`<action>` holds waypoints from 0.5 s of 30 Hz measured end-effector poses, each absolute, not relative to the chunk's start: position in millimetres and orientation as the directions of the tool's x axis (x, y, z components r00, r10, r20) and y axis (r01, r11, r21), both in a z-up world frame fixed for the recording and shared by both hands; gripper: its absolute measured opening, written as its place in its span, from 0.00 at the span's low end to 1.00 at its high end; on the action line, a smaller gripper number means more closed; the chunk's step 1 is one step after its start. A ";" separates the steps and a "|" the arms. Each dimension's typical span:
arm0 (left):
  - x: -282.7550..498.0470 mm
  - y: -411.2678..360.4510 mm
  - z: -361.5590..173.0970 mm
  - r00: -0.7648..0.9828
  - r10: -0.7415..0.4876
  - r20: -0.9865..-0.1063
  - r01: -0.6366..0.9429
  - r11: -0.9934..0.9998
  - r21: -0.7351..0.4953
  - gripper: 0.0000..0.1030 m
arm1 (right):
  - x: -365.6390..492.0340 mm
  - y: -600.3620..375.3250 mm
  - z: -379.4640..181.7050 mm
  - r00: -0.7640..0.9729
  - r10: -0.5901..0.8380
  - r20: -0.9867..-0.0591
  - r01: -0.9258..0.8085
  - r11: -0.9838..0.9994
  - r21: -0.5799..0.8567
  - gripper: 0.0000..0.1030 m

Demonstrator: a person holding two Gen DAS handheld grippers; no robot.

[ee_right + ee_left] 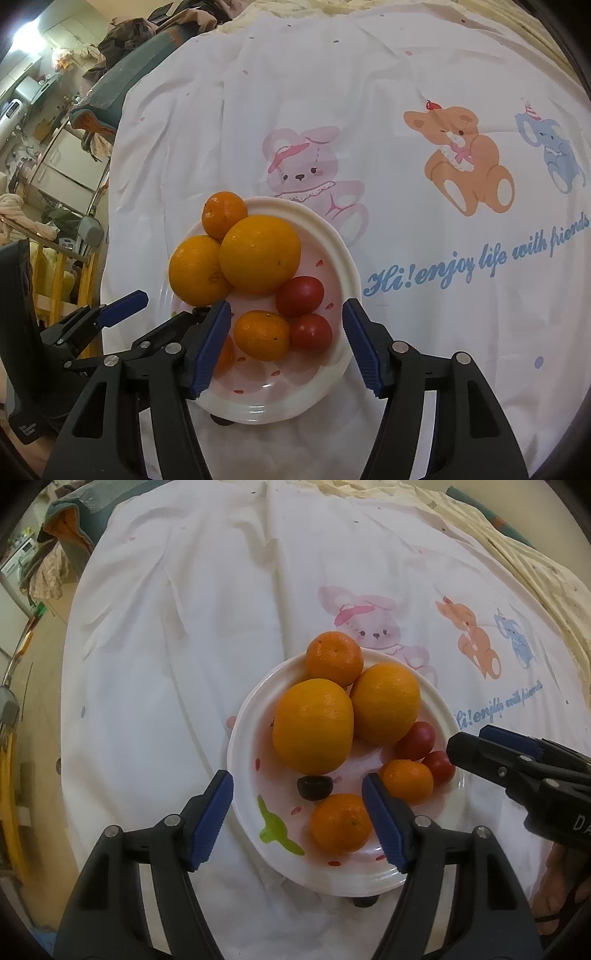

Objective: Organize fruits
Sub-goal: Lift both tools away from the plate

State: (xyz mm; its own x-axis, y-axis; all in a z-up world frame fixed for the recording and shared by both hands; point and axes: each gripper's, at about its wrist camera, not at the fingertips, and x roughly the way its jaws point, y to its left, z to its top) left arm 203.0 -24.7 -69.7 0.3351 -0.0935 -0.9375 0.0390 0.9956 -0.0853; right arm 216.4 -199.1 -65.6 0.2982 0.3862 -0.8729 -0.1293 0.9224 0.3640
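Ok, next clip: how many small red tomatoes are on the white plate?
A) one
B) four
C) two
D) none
C: two red tomatoes lie side by side on the white plate, next to a small mandarin; the left wrist view shows the same pair.

White printed cloth (pixel 332 92) covers the surface — pink bunny (pixel 306 166) at centre, orange bear (pixel 465 162) at 2 o'clock, blue elephant (pixel 557 151) w/ party hat at 3. Blue script (pixel 476 258) reads "Hi! enjoy life with friends". Teal cushion (pixel 125 81) at 10 o'clock — cluttered room, cabinets (pixel 70 166) beyond it.
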 end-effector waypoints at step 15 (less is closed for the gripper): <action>169.4 -9.7 -37.4 0.390 -0.126 -0.912 0.022 0.992 -0.128 0.67 | 180.7 -209.3 -30.5 0.363 0.361 -0.859 -0.126 0.932 0.339 0.64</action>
State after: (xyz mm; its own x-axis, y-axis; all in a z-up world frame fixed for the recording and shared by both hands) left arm 169.4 -9.7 -37.4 0.3898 -0.1260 -0.9122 0.0219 0.9916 -0.1276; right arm 180.7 -209.3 -30.5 0.3627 0.3610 -0.8591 -0.1256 0.9324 0.3388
